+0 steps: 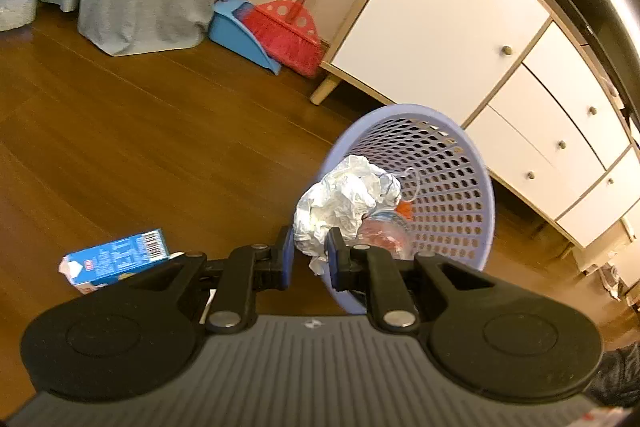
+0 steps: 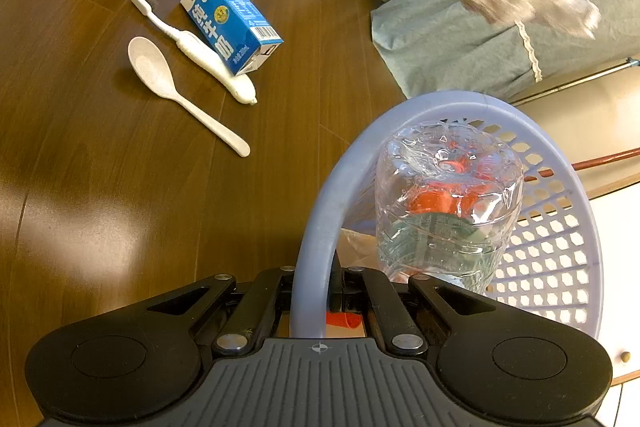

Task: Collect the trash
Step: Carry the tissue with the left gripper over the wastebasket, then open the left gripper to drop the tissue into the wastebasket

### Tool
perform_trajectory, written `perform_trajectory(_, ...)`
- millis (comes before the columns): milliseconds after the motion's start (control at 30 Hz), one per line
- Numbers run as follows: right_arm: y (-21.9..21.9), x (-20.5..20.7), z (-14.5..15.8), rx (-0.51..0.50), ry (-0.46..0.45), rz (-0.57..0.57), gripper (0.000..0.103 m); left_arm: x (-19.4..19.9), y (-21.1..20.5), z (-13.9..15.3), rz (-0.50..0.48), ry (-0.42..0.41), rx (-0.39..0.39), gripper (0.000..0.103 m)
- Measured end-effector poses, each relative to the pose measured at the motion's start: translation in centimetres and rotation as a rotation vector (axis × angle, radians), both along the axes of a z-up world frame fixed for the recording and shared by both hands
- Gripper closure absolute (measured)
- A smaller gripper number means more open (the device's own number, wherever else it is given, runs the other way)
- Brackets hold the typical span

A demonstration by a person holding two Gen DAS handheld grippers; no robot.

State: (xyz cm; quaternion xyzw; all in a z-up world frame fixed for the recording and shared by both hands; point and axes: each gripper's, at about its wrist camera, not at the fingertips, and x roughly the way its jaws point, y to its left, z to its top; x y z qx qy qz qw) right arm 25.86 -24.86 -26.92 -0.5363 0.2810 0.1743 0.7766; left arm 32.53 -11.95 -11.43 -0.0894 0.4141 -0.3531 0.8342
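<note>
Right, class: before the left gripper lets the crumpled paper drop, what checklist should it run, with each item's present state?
1. Left gripper firmly pinches the crumpled paper: ok.
2. Right gripper clamps the basket rim: ok.
3. Paper directly over the basket opening: cannot tell; the left wrist view shows it at the rim.
4. Room beside the plastic bottle inside: ok.
5. All trash collected: not ok; the milk carton lies on the floor.
6. Spoon and toothbrush left alone: ok.

Bottle point(image 2: 448, 203) in basket point(image 2: 316, 227). Paper wad point(image 1: 344, 203) above basket rim, btwn left gripper point(image 1: 310, 255) fingers. On floor point(image 2: 100, 207), left of basket: carton point(image 2: 232, 27), toothbrush point(image 2: 192, 47) touching it, spoon point(image 2: 176, 87) beside.
</note>
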Motion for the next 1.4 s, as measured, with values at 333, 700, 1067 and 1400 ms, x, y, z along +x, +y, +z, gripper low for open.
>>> perform_trajectory(333,0.1,-0.1,0.1,0.000,0.002,0.009,0.103,-0.3,-4.2,1.6,-0.064,-0.013,-0.047,0.090)
perform_trajectory(700,0.0,-0.3,0.2,0.010,-0.001,0.006,0.103,0.0,-8.8,1.1,-0.101,-0.003,-0.057,0.090)
perform_trajectory(1067,-0.2,-0.2,0.3,0.017,-0.001,0.004,0.103,1.7,-11.8,-0.3,-0.104,0.023,-0.019,0.077)
perform_trajectory(1400,-0.2,-0.2,0.3,0.015,-0.001,0.005,0.103,1.2,-9.5,-0.6,-0.102,-0.007,0.019,0.077)
